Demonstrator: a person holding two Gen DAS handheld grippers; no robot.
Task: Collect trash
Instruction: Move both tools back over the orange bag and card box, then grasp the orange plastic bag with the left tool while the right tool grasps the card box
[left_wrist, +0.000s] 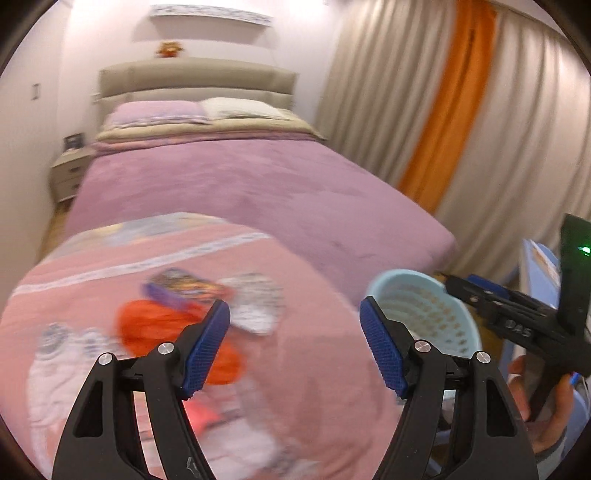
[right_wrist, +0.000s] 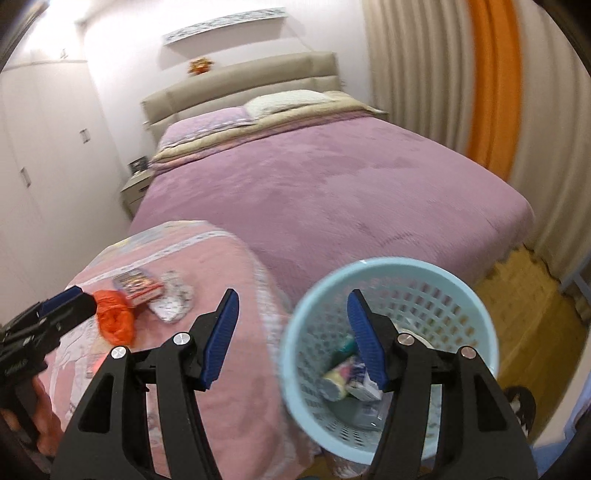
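An orange plastic bag (left_wrist: 155, 326) (right_wrist: 113, 319), a colourful box (right_wrist: 138, 286) (left_wrist: 184, 286) and a silver patterned wrapper (right_wrist: 173, 299) (left_wrist: 258, 306) lie on a pink blanket (left_wrist: 295, 295) (right_wrist: 229, 273). My left gripper (left_wrist: 295, 347) is open and empty, just above the orange bag; it also shows at the left of the right wrist view (right_wrist: 64, 299). My right gripper (right_wrist: 291, 339) is open and empty above the rim of a light blue perforated bin (right_wrist: 476, 317) (left_wrist: 424, 317) that holds several wrappers (right_wrist: 351, 376).
The pink blanket covers a rounded surface at the foot of a bed with a purple cover (left_wrist: 258, 184) (right_wrist: 332, 184). Curtains (left_wrist: 480, 129) hang at the right. A nightstand (left_wrist: 68, 173) stands at the left. The bin stands on a wooden floor (right_wrist: 535, 306).
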